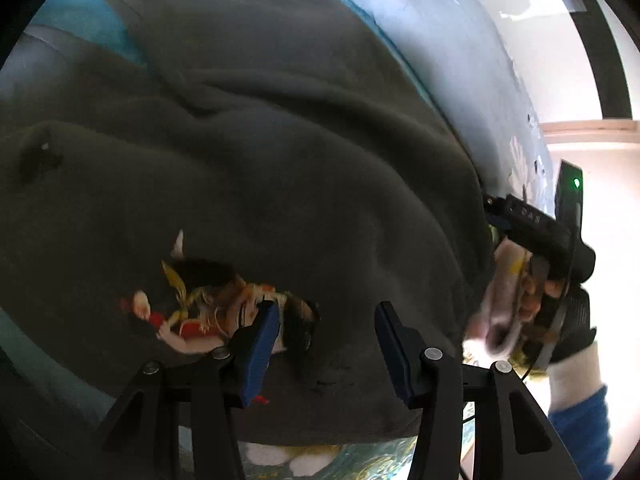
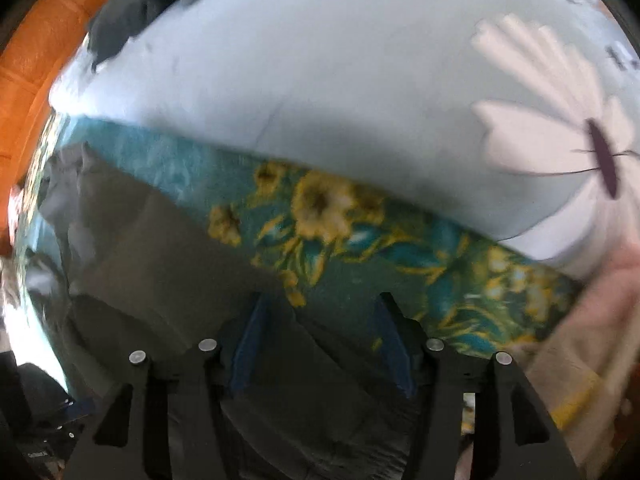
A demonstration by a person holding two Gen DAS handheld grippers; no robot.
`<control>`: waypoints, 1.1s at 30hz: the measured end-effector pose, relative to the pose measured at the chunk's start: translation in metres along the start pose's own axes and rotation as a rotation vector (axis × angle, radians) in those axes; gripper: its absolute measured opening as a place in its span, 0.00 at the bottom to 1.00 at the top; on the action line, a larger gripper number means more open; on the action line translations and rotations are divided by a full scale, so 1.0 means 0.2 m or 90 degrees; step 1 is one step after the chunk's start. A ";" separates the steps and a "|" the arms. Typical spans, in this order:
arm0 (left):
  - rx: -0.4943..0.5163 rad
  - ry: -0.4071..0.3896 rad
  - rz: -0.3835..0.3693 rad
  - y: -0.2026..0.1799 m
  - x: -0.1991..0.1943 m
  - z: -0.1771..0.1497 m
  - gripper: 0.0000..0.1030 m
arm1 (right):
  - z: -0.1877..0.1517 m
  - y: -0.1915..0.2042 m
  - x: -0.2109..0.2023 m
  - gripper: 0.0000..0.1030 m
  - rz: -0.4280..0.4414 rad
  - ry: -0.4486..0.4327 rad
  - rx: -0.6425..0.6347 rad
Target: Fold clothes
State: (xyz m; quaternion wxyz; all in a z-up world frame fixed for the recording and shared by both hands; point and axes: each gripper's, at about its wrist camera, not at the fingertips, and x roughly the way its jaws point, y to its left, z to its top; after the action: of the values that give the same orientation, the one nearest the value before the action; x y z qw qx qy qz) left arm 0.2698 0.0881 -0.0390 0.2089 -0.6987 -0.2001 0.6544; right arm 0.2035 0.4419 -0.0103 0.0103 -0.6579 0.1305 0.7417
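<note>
A dark grey garment (image 1: 280, 140) lies spread and rumpled across the bed, with a colourful printed picture (image 1: 200, 312) near its lower edge. My left gripper (image 1: 328, 312) hangs open just above it, blue pads apart beside the print, nothing between them. At the garment's right edge a gloved hand (image 1: 572, 320) holds the other gripper device. In the blurred right wrist view, my right gripper (image 2: 323, 304) stands open over the same grey garment (image 2: 160, 260), close to its edge; the cloth lies below the fingers, not pinched.
A teal sheet with yellow flowers (image 2: 340, 232) shows beside the garment. Beyond it lies a pale blue duvet (image 2: 300, 80) with a large white flower print. A dark heap of clothes (image 2: 132, 12) sits at the far end, by an orange padded board (image 2: 36, 60).
</note>
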 end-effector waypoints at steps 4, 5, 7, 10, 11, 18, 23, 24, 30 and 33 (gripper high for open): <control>0.006 -0.015 0.006 0.00 -0.03 -0.02 0.52 | -0.02 0.02 0.01 0.57 0.008 0.008 -0.016; 0.003 -0.015 0.008 0.00 -0.03 -0.02 0.52 | -0.04 0.03 0.01 0.57 0.012 0.010 -0.017; -0.001 -0.016 0.012 0.00 -0.03 -0.04 0.52 | -0.06 0.04 0.01 0.57 0.020 0.015 -0.020; 0.001 -0.023 0.011 0.00 -0.05 -0.04 0.52 | -0.11 0.09 0.00 0.48 0.012 0.021 -0.033; 0.001 -0.025 0.012 0.00 -0.06 -0.04 0.52 | -0.13 0.10 -0.01 0.43 0.005 0.023 -0.036; 0.000 -0.023 0.013 0.00 -0.13 -0.09 0.52 | -0.11 0.14 -0.19 0.05 -0.112 -0.036 -0.055; 0.005 -0.024 0.019 -0.01 -0.18 -0.15 0.52 | -0.08 0.12 -0.22 0.05 -0.154 -0.054 -0.006; 0.004 -0.026 0.016 -0.01 -0.19 -0.15 0.52 | -0.10 0.14 -0.22 0.05 -0.156 -0.054 -0.008; -0.022 -0.048 -0.004 0.02 -0.28 -0.17 0.52 | -0.24 0.22 -0.41 0.10 -0.131 -0.116 -0.014; -0.029 -0.064 -0.013 0.05 -0.33 -0.15 0.52 | -0.37 0.33 -0.59 0.19 -0.067 -0.165 -0.031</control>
State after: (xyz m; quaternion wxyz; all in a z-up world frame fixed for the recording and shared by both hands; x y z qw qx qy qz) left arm 0.2947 0.0423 0.0122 0.1894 -0.6676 -0.2320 0.6816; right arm 0.2787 0.3817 0.1090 0.0500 -0.5627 0.0753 0.8217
